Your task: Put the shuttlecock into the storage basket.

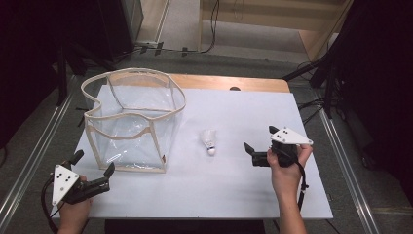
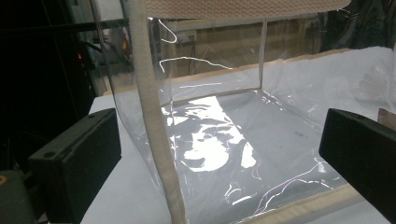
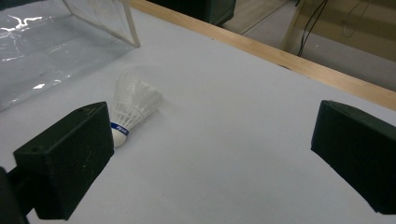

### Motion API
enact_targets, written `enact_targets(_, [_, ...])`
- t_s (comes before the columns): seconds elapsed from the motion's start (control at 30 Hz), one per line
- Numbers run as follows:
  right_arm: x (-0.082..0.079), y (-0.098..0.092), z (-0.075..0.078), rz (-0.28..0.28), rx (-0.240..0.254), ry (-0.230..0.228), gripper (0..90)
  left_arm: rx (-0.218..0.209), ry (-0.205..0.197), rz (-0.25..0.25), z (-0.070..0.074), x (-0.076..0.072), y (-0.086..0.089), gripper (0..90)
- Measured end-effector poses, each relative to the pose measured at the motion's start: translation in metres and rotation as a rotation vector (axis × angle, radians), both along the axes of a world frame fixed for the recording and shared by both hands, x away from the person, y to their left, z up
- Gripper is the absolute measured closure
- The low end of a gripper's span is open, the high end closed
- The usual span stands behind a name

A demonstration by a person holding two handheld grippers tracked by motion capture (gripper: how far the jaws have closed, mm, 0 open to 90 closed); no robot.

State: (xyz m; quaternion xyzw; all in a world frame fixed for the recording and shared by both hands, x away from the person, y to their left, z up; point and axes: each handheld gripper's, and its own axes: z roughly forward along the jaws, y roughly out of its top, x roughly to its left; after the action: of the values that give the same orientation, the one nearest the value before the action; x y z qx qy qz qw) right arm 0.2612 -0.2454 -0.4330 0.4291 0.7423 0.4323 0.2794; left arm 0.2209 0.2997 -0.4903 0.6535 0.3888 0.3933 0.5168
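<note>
Standing at the near edge of the white table, a person holds a tool in each hand. At the near left corner sits the left gripper, jaws spread wide with nothing between them; its fingers point toward a clear plastic bag with cream fabric trim, and one trimmed upright edge of that bag stands between the two fingers in the left gripper view, a little beyond their tips, not touched by either. On the other side, the right hand carries the right gripper, its jaws likewise wide apart and holding nothing. Just beyond and to the outside of one of its fingers lies a white shuttlecock on its side on the tabletop, cork with a blue band toward that finger, feathers pointing away; it looks close to the finger but I cannot tell whether they touch. From above, the shuttlecock rests on the table between the bag and the right gripper, apart from both. Farther off runs the table's wooden edge, then grey floor and cables
</note>
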Motion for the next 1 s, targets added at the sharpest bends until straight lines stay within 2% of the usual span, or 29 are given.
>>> enact_targets(0.3, [0.011, 0.014, -0.001, 0.023, -0.012, 0.03, 0.0, -0.001, 0.0, -0.001, 0.0, 0.0, 0.0, 0.0])
enact_targets(1.0, [0.029, 0.039, -0.002, 0.054, -0.029, 0.048, 0.0, -0.005, 0.0, -0.002, 0.0, 0.0, 0.0, 0.0])
